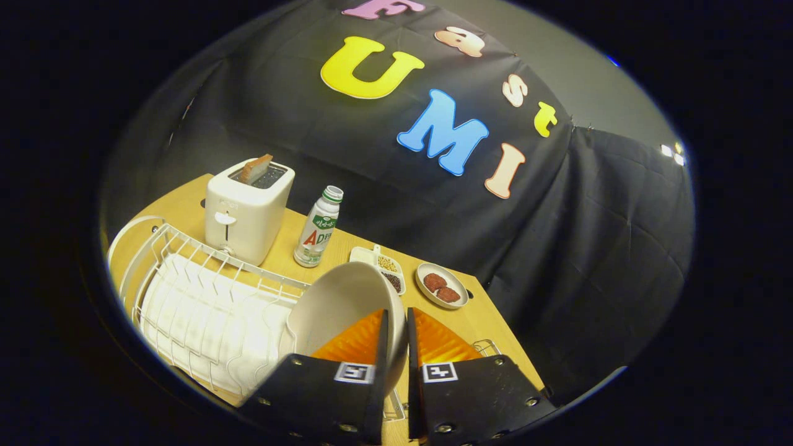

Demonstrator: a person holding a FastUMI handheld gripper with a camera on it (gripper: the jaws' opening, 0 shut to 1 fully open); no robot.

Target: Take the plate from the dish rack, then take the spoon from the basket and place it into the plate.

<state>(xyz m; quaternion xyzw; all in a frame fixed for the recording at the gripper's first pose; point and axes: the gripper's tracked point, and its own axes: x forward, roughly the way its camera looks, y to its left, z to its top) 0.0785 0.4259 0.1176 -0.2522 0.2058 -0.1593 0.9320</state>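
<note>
Fingers [396, 347] clamped on plate [341, 310] rim, plate tilted, lifted just above dish rack [204, 297]. Step one in hand. Next: set plate flat on desk [477, 316], then fetch spoon.

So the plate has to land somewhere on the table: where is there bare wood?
With the hand-held gripper shut on the plate, bare table lies just ahead, this side of the small dish. It is crowded around the toaster, bottle, tray and dish rack.
</note>
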